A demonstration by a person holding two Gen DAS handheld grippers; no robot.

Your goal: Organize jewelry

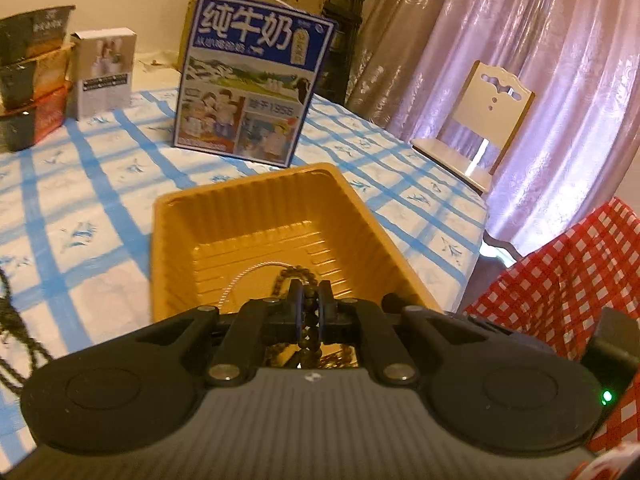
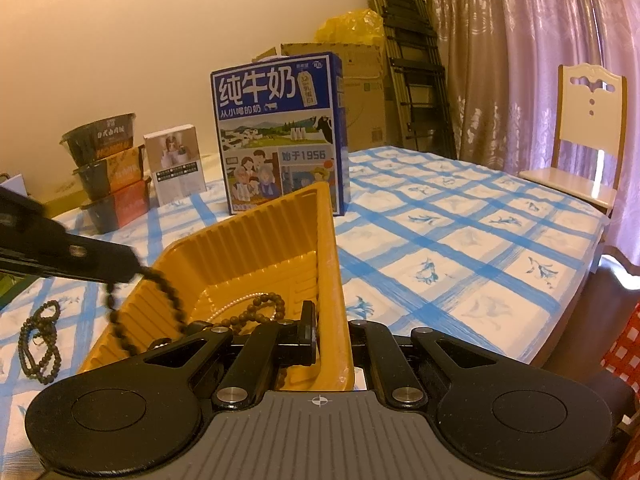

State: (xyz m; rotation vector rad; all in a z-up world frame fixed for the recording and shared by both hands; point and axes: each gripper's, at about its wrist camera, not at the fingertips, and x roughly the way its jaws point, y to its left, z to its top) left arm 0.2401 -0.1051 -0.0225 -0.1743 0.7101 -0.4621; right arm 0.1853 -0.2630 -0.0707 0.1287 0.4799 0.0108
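On tablecloth, spare bead strand [image 2: 39, 344] shows only via R cam.

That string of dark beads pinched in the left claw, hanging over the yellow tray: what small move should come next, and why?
Probably lower it slightly and open the left gripper. The dark bead string already hangs over the yellow tray, where a pearl strand and other beads lie. The right gripper is shut on the tray's wall, steadying it. Another bead string waits on the tablecloth.
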